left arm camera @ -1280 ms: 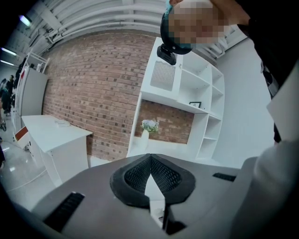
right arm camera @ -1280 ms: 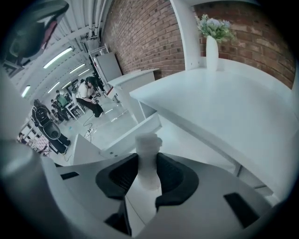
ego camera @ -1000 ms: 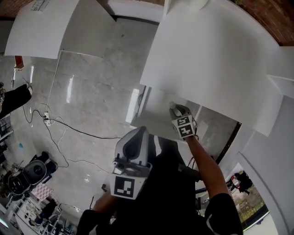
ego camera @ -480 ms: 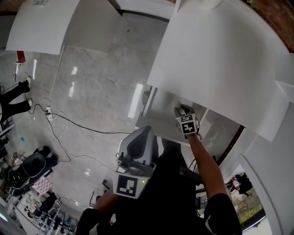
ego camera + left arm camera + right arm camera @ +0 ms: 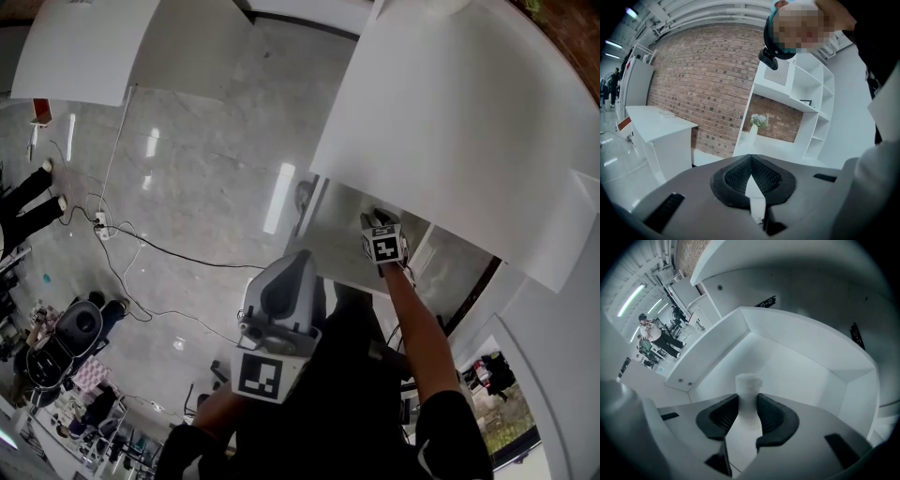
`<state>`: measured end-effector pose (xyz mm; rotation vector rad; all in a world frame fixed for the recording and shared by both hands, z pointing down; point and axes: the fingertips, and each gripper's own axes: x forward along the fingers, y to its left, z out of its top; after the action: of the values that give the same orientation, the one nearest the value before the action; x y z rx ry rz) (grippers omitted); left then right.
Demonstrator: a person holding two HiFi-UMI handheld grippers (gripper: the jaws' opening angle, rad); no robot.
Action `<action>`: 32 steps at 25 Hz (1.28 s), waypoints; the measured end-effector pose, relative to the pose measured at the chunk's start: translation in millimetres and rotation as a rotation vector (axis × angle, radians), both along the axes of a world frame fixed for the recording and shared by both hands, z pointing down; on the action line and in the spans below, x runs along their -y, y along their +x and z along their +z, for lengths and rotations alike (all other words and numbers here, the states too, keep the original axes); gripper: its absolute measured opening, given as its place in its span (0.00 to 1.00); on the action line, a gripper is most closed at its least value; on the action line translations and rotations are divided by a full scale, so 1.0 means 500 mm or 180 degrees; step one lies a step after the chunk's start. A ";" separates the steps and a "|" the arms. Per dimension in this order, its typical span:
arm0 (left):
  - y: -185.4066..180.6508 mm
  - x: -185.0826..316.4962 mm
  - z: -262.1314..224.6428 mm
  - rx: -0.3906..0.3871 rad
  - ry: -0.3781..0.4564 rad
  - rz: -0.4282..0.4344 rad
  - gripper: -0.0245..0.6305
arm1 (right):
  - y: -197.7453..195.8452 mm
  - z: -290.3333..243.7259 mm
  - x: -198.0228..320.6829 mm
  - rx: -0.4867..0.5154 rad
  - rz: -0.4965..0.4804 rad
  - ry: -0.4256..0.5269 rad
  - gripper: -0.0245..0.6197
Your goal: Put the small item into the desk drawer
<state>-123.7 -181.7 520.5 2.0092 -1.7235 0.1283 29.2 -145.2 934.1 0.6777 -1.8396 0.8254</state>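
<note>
**Ana:** Jaws on the right gripper [image 5: 749, 401]: are they grasping anything?

**Ben:** Yes. They are clamped on the item [image 5: 748, 382], a small pale piece that sticks out past the tips. On the left gripper [image 5: 751, 158] the jaws are clenched tip to tip with nothing in them.

**Ana:** Lay it out, big things first.

**Ben:** The white desk [image 5: 450, 122] is on top, its surface filling the upper right of the head view. Under its edge the drawer [image 5: 801, 350] stands pulled out, and what shows of its inside is bare. The right gripper [image 5: 375, 218] reaches over it on an outstretched arm, tilted steeply down. The left gripper [image 5: 292, 264] hangs near the body, well apart from the drawer.

**Ana:** And the item against the drawer?

**Ben:** Its long axis runs along the jaws, with the free end aimed at the drawer floor, inside the walls. I can't tell whether it touches the floor, but it looks short of it.

**Ana:** So what is the next move?

**Ben:** I'd judge the right hand does it alone: lower a little, then release. Dropped from too high, the item could topple or roll.
</note>
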 end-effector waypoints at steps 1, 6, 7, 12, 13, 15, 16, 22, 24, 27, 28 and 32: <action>-0.003 0.003 0.003 -0.0002 -0.0007 -0.0003 0.07 | 0.000 0.005 0.001 -0.0017 0.0012 -0.0019 0.26; -0.011 0.007 0.025 -0.0016 -0.0043 -0.0024 0.07 | -0.002 0.033 0.000 -0.0063 0.0033 -0.0099 0.26; -0.010 0.009 0.027 -0.0019 -0.0045 -0.0023 0.07 | -0.001 0.037 0.000 -0.0071 0.0031 -0.0117 0.26; -0.014 0.011 0.029 -0.0038 -0.0073 -0.0012 0.07 | -0.007 0.045 0.001 -0.0109 0.0070 -0.0187 0.26; -0.015 0.009 0.030 -0.0044 -0.0079 -0.0008 0.07 | -0.008 0.046 0.000 -0.0114 0.0079 -0.0195 0.26; -0.018 0.007 0.031 -0.0048 -0.0084 -0.0003 0.07 | -0.011 0.046 0.000 -0.0123 0.0078 -0.0197 0.26; -0.019 0.007 0.033 -0.0048 -0.0088 -0.0001 0.07 | -0.011 0.047 0.000 -0.0127 0.0072 -0.0194 0.26; -0.020 0.007 0.028 -0.0055 -0.0089 -0.0010 0.07 | -0.011 0.044 -0.002 -0.0134 0.0057 -0.0212 0.26; -0.016 0.008 0.021 -0.0056 -0.0084 -0.0009 0.07 | -0.010 0.039 0.000 -0.0135 0.0062 -0.0204 0.27; -0.007 0.004 0.015 -0.0056 -0.0086 -0.0015 0.07 | -0.007 0.038 0.001 -0.0130 0.0046 -0.0185 0.28; -0.004 0.001 0.014 -0.0057 -0.0085 -0.0020 0.07 | -0.005 0.038 0.000 -0.0135 0.0036 -0.0181 0.28; -0.002 -0.012 0.013 -0.0059 -0.0076 -0.0033 0.07 | -0.003 0.041 -0.007 -0.0186 0.0007 -0.0188 0.33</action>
<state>-124.6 -175.7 526.8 1.9781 -1.7128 0.1260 27.6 -141.8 954.4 0.6598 -1.7555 0.8496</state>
